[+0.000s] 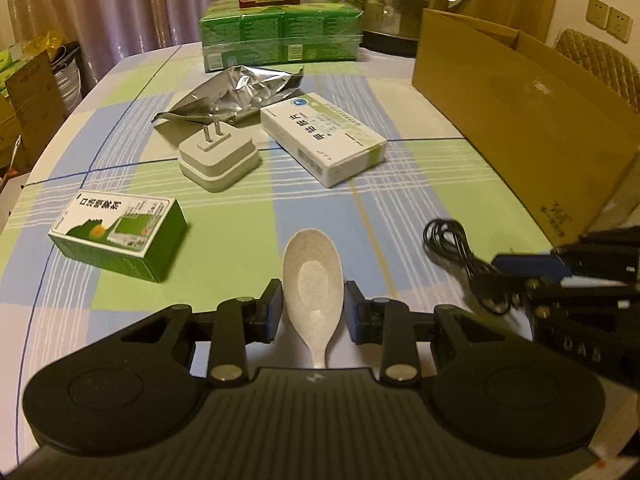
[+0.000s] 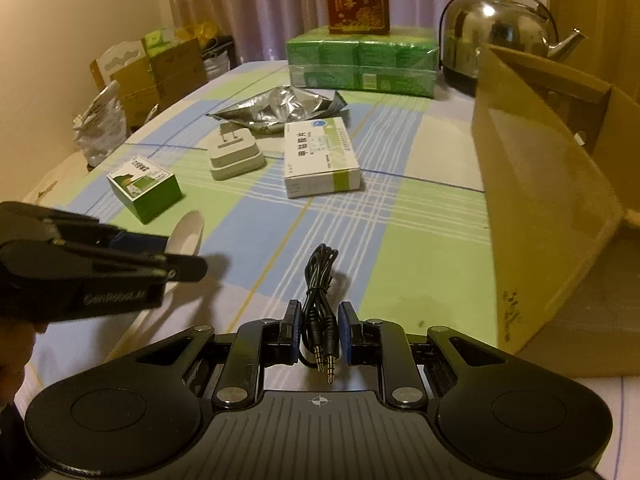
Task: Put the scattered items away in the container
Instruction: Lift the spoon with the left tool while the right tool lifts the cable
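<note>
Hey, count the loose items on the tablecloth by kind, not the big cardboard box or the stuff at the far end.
Medicine boxes: 2, green and white
Plug adapter: 1
Foil pouch: 1
Spoon: 1
Audio cable: 1
Total: 6

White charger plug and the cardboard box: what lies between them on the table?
The white medicine box lies between the charger plug and the cardboard box; beyond it, only bare tablecloth. Both wrist views show this.

Two small boxes (image 1: 120, 236) (image 1: 324, 138), one spoon (image 1: 312, 280), one plug (image 1: 218, 156), one black cable (image 2: 318, 280), one foil bag (image 1: 236, 94), one cardboard box (image 1: 520, 120), one kettle (image 1: 396, 0)
</note>
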Demonstrator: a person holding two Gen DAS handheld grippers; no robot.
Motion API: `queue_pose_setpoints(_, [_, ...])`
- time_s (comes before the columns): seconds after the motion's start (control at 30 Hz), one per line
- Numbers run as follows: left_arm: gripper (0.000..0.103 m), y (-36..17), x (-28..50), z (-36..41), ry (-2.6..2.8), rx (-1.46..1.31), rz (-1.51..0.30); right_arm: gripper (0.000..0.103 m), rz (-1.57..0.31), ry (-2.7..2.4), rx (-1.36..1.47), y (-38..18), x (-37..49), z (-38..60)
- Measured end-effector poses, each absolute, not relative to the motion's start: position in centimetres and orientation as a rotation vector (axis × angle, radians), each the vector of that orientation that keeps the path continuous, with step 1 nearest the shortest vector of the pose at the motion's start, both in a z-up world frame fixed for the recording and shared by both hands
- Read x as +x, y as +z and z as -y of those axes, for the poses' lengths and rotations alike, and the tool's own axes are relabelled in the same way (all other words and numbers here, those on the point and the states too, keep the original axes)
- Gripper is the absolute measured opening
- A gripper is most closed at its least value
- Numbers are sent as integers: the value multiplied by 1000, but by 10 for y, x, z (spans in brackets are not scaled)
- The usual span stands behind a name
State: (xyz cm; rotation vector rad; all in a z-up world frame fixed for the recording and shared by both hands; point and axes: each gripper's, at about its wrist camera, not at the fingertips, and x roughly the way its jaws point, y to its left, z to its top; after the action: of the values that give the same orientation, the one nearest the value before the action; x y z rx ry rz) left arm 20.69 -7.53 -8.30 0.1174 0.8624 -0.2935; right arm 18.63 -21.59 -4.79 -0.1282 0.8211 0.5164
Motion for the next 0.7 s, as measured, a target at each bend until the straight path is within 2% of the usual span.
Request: queue_pose_setpoints(0.7, [27, -92, 195, 75, -318, 82, -899, 19, -818, 520, -208, -66, 197, 199])
